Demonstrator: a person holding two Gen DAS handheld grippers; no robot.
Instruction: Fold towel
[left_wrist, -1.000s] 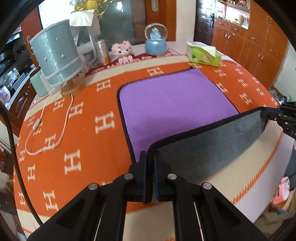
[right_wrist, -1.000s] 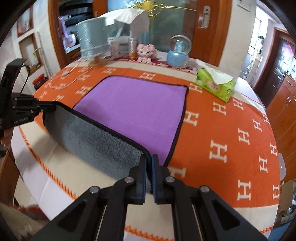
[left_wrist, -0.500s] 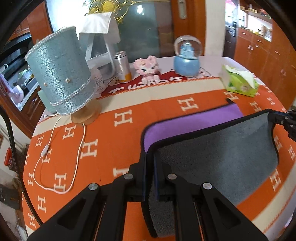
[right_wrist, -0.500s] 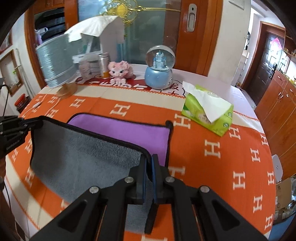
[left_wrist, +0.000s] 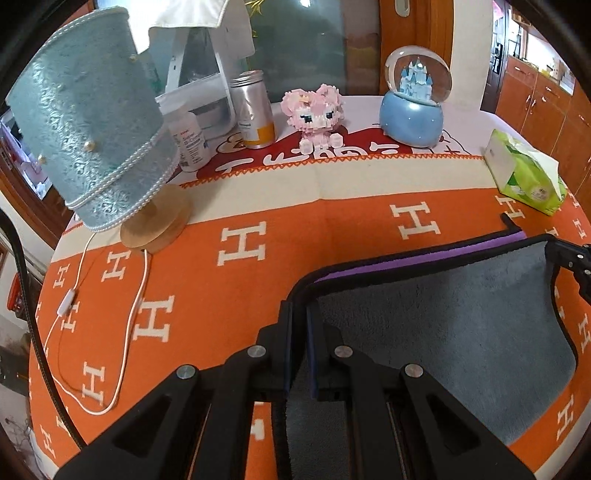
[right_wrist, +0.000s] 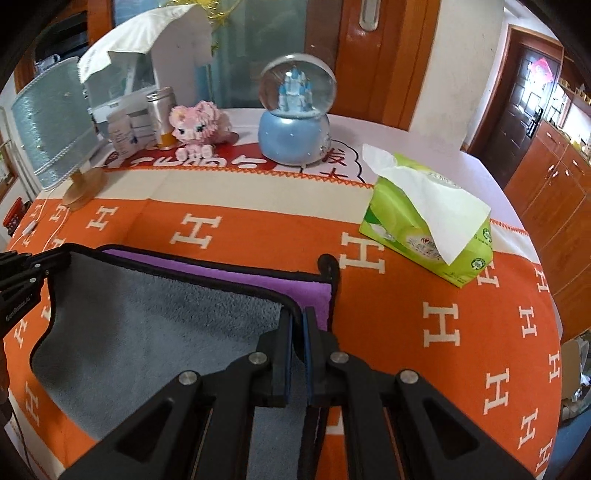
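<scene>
The towel is purple on one side and grey on the other, with a black hem. It lies on the orange table, its near half folded over so the grey side faces up. Only a thin purple strip shows along the far edge. My left gripper is shut on the towel's left corner. My right gripper is shut on the right corner. Each gripper shows at the edge of the other's view, the right one in the left wrist view and the left one in the right wrist view.
An orange tablecloth with white H marks covers the table. A teal lamp with a white cord stands at far left. A can, pink toy, snow globe and green tissue pack line the far side.
Both grippers carried the towel's near edge up and forward over the purple face. The purple area shrank from a wide square to a thin strip at the far edge.
</scene>
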